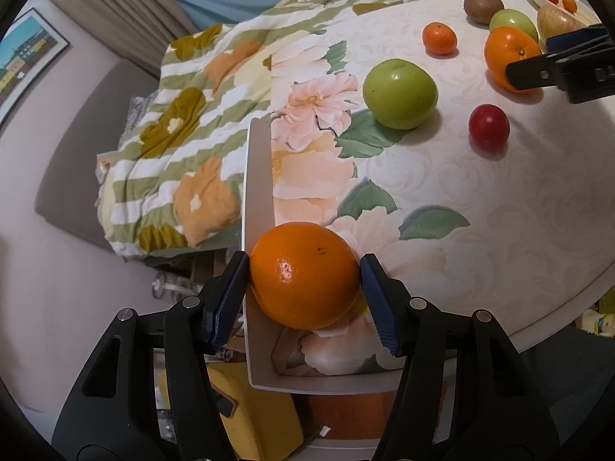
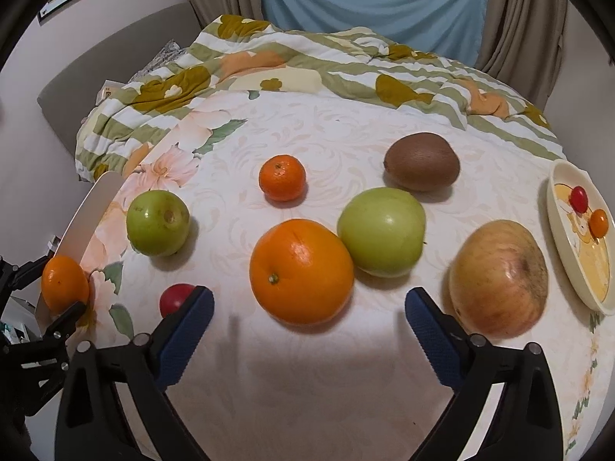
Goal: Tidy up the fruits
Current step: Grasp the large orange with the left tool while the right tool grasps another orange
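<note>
Left gripper (image 1: 303, 274) is clamped on an orange (image 1: 303, 274) at the table's (image 1: 499, 211) edge; right gripper (image 2: 309, 309) gapes above a second orange (image 2: 301, 271), flanked by a red fruit (image 2: 175, 297) and apple (image 2: 499, 276)

You are working under soft, warm indoor light falling from above. It is throwing blurred shadows under the round floral-cloth table's (image 2: 307, 376) fruit and putting small glare spots on the large glossy orange (image 2: 301, 271) and the pale green apple (image 2: 380, 230). Both fisheye views are bending at the rims, darkening to black corners, and softening slightly towards the edges.
</note>
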Tool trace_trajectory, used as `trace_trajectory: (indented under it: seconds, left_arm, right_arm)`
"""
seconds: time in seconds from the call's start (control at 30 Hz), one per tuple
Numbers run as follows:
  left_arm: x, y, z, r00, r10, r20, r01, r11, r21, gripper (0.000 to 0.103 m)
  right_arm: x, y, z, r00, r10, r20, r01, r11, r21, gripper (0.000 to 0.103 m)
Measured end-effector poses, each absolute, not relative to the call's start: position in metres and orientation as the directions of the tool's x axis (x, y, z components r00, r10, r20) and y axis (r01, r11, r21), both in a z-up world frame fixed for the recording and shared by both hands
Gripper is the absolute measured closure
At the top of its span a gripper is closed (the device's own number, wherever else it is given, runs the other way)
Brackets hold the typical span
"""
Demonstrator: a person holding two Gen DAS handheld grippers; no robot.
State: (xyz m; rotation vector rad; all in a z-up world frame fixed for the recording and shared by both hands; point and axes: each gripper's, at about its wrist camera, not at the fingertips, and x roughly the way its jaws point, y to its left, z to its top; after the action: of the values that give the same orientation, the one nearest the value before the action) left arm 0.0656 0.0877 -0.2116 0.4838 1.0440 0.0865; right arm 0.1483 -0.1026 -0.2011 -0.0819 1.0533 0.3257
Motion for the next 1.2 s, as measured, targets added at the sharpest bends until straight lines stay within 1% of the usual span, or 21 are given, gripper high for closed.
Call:
trace_trajectory:
  seconds: [0.03,0.07,0.13,0.23,0.3,0.33,0.37,0.4,0.57,0.87,1.2]
  left_arm:
    - [0.066,0.087,-0.211,0.511,0.293,-0.808,0.158,0.892,0.423,0.037]
    - [0.066,0.088,-0.211,0.513,0.292,-0.807,0.16,0.891,0.424,0.037]
    - [0.066,0.087,-0.212,0.513,0.291,-0.808,0.162,0.891,0.424,0.037]
    - [0.067,0.086,-0.212,0.511,0.283,-0.812,0.163,0.895,0.415,0.037]
    - [0.067,0.086,-0.212,0.51,0.281,-0.813,0.165,0.896,0.413,0.037]
    - [0.067,0.086,-0.212,0.51,0.278,-0.814,0.167,0.896,0.411,0.037]
    - [0.067,0.085,-0.212,0.51,0.276,-0.815,0.168,0.897,0.409,0.037]
    - [0.068,0.085,-0.212,0.511,0.272,-0.816,0.169,0.898,0.405,0.037]
    - [0.068,0.083,-0.209,0.519,0.256,-0.816,0.17,0.904,0.392,0.037]
    - [0.069,0.081,-0.192,0.555,0.23,-0.799,0.159,0.914,0.374,0.037]
    - [0.072,0.068,-0.156,0.626,0.186,-0.758,0.177,0.912,0.37,0.037]
  right_arm:
    - [0.151,-0.101,-0.203,0.446,0.229,-0.865,-0.299,0.949,0.097,0.007]
    - [0.153,-0.101,-0.204,0.441,0.232,-0.867,-0.296,0.949,0.104,0.013]
    - [0.156,-0.099,-0.207,0.432,0.231,-0.872,-0.288,0.951,0.11,0.018]
    - [0.158,-0.098,-0.211,0.417,0.231,-0.879,-0.284,0.952,0.115,0.03]
    - [0.159,-0.097,-0.213,0.413,0.221,-0.884,-0.276,0.955,0.11,0.033]
    - [0.16,-0.097,-0.214,0.41,0.221,-0.885,-0.271,0.956,0.113,0.037]
    - [0.161,-0.097,-0.215,0.405,0.222,-0.887,-0.268,0.956,0.117,0.046]
    - [0.161,-0.097,-0.216,0.403,0.215,-0.89,-0.263,0.958,0.112,0.048]
    - [0.16,-0.1,-0.214,0.399,0.226,-0.889,-0.26,0.957,0.127,0.05]
    - [0.151,-0.103,-0.2,0.414,0.233,-0.88,-0.259,0.957,0.131,0.05]
    - [0.139,-0.116,-0.161,0.476,0.223,-0.851,-0.236,0.964,0.121,0.05]
